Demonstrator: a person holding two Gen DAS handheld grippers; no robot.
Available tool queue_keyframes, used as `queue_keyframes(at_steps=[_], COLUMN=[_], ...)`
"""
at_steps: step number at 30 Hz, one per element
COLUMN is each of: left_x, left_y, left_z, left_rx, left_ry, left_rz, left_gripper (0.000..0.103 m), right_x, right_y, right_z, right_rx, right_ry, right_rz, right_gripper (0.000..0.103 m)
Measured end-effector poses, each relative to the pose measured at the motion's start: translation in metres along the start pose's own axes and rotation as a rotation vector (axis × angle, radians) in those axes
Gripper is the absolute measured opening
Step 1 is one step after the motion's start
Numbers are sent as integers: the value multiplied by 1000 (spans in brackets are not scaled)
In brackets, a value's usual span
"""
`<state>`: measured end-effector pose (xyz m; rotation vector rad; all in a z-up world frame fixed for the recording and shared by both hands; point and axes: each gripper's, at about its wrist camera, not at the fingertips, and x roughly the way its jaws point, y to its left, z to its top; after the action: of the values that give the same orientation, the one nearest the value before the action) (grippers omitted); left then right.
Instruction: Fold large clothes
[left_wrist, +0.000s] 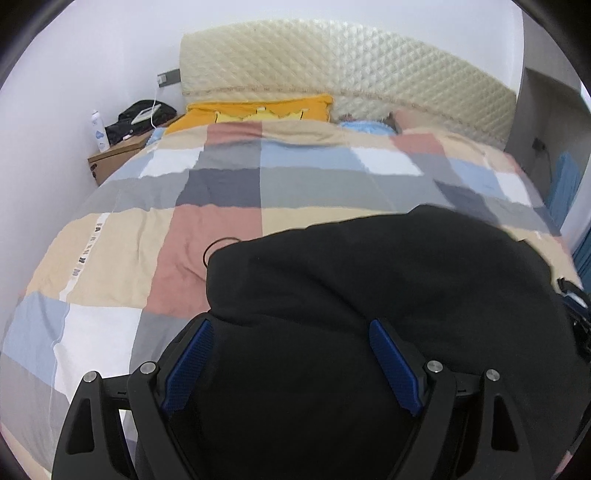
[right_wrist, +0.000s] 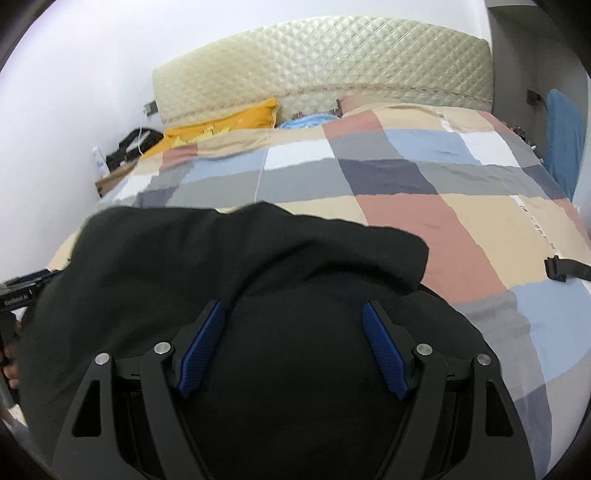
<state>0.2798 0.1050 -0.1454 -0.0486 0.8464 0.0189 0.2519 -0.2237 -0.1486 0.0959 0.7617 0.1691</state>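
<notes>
A large black garment (left_wrist: 388, 273) lies folded on the checked bedspread (left_wrist: 221, 192) at the near end of the bed. My left gripper (left_wrist: 291, 325) is open, its blue-padded fingers spread over the garment's near left part. The same garment shows in the right wrist view (right_wrist: 240, 258). My right gripper (right_wrist: 293, 308) is open too, its fingers spread over the garment's near right part. Neither gripper holds cloth. The other gripper shows at the frame edge in each view (left_wrist: 576, 306) (right_wrist: 18, 291).
A quilted cream headboard (left_wrist: 332, 62) and an orange pillow (left_wrist: 258, 109) are at the far end. A wooden nightstand (left_wrist: 114, 155) with a bottle and a black bag stands far left. A black strap (right_wrist: 565, 267) lies on the bedspread (right_wrist: 406, 177) at right. A blue chair (right_wrist: 565, 136) stands beside the bed.
</notes>
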Motion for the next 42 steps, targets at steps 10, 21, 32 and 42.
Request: queue_keyframes(at_steps=[10,21,32,42], left_x=[-133,-297,-357,-363], left_y=[-27,-63,-79,-74], left_z=[7,11,-36,-74], left_rx=[6,89,112,41], left_ry=[-210,-376,-413,-340], left_rz=[-77,-102,-100,-162], left_gripper=[86,86,90,90], right_x=[-123,-270,-346,-356], right_y=[32,74,102,114], right_z=[18,27,-15,-81], right_rx=[-65,-98,-88,-71], right_ry=[-214,-437,-522,-437], right_rz=[-11,5,21,43], right_gripper=[77,80,86,86])
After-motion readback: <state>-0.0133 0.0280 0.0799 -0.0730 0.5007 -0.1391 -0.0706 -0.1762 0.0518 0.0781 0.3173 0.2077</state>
